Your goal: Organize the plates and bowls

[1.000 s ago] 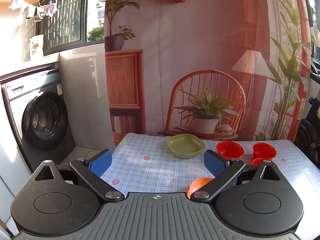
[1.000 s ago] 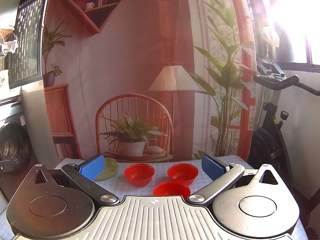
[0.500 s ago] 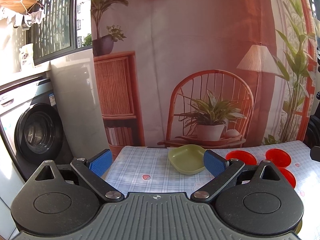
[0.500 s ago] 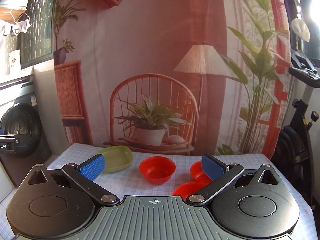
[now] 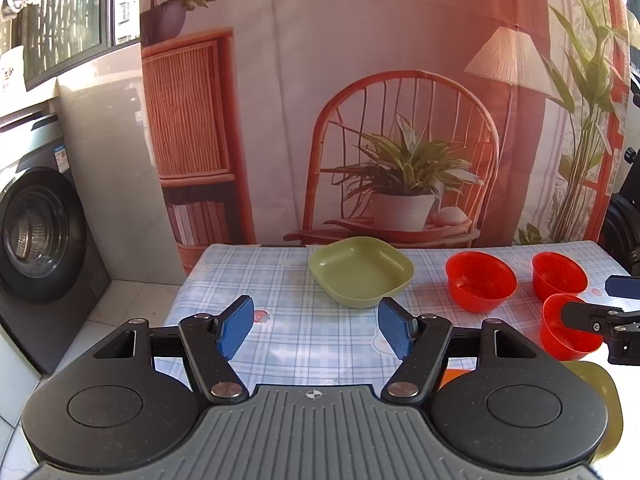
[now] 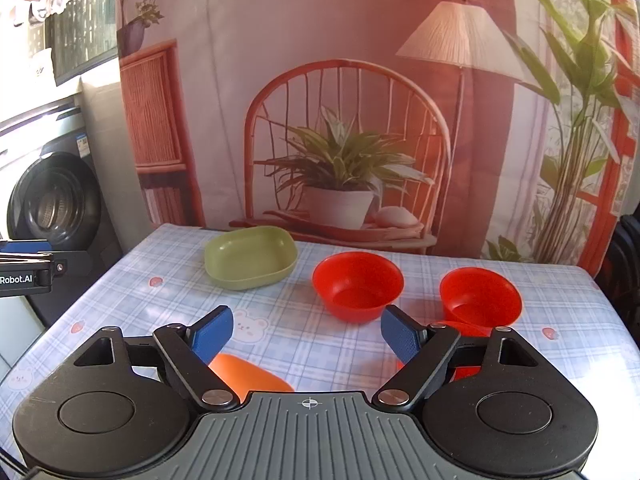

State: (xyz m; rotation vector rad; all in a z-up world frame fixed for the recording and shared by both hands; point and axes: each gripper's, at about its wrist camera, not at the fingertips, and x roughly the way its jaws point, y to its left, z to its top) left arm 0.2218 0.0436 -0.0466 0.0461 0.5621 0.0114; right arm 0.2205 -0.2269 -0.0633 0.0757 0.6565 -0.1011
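Note:
A green square plate (image 5: 362, 270) (image 6: 250, 258) lies at the far side of the checked table. Three red bowls stand to its right: one in the middle (image 5: 480, 280) (image 6: 357, 284), one far right (image 5: 559, 274) (image 6: 480, 296), one nearer (image 5: 568, 328), mostly hidden in the right wrist view. An orange dish (image 6: 248, 374) lies under the right gripper. My left gripper (image 5: 316, 330) is open and empty, short of the green plate. My right gripper (image 6: 306, 332) is open and empty, short of the middle red bowl; it also shows in the left wrist view (image 5: 600, 312).
A second green plate (image 5: 600, 400) lies near the table's front right, partly hidden. A washing machine (image 5: 36, 236) stands on the left beyond the table edge. A printed backdrop (image 5: 400, 100) hangs right behind the table. An exercise bike (image 5: 624, 220) stands on the right.
Both grippers have moved forward and tilted down over the table, so the plate and bowls look nearer. The right gripper has come into the left wrist view. Both stayed open.

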